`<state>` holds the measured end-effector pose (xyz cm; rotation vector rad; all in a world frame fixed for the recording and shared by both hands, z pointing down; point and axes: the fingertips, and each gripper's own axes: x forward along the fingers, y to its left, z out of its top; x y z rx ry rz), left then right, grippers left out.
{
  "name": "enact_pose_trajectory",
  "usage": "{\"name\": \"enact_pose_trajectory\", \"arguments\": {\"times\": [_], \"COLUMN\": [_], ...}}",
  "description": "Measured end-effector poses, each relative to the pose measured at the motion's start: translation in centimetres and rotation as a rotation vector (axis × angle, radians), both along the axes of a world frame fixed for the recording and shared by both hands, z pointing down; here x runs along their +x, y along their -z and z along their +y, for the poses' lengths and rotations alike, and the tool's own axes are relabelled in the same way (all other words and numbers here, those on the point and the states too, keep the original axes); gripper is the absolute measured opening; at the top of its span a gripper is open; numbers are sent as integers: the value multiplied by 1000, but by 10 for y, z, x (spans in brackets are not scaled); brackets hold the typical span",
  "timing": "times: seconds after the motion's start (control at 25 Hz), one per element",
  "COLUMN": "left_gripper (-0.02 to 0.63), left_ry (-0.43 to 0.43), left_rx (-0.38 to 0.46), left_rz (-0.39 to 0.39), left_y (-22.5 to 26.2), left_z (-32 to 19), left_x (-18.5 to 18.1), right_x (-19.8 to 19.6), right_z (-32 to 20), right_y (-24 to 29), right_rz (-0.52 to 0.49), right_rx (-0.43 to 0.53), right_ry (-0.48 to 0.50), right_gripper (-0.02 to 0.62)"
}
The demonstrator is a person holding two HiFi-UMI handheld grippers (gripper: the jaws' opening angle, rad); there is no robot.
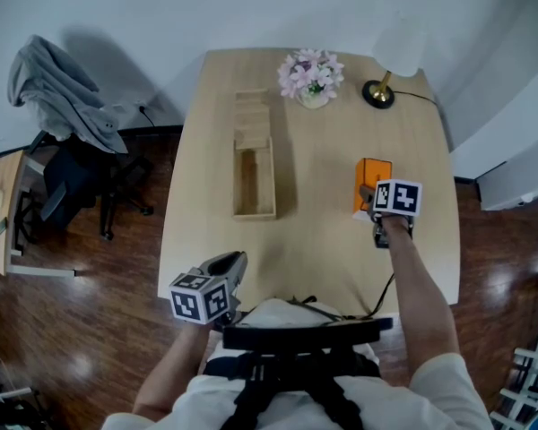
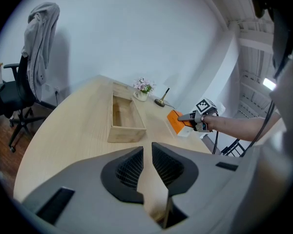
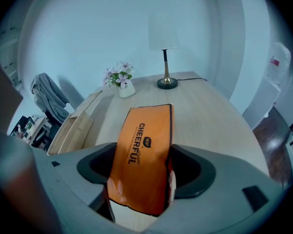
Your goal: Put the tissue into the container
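Note:
An orange tissue pack (image 1: 373, 177) lies on the right side of the wooden table (image 1: 323, 240). In the right gripper view the pack (image 3: 145, 135) fills the gap between the jaws, and both of its edges touch the pads. My right gripper (image 1: 368, 193) is shut on the pack's near end. The container is a long open wooden box (image 1: 254, 211) at the table's middle, left of the pack, and it appears in the left gripper view as well (image 2: 123, 129). My left gripper (image 1: 237, 263) hangs at the table's near edge, shut on nothing (image 2: 147, 152).
A pot of pink flowers (image 1: 311, 77) and a lamp with a brass base (image 1: 379, 94) stand at the table's far end. An office chair draped with a grey jacket (image 1: 65, 97) stands on the floor to the left, next to a small desk (image 1: 0, 209).

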<state>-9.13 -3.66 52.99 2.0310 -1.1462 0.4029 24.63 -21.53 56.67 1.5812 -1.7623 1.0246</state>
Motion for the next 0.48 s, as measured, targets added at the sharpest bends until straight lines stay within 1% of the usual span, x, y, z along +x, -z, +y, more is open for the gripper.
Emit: {"name": "enact_pose_trajectory", "arguments": {"times": [0.16, 0.32, 0.48], "left_gripper": [52, 52, 52], "left_ry": [9, 11, 2], "left_rx": [1, 5, 7], "left_rz": [2, 12, 24], "left_y": [2, 5, 8], "left_z": [-1, -2, -2], "left_x": [-7, -15, -24], "right_x": [-1, -27, -40], "right_z": [2, 3, 2], "right_y": [4, 19, 25], "right_rz": [27, -16, 3], "right_rx": [1, 28, 38], "right_ry": [-14, 10, 17], "right_gripper": [360, 357, 356]}}
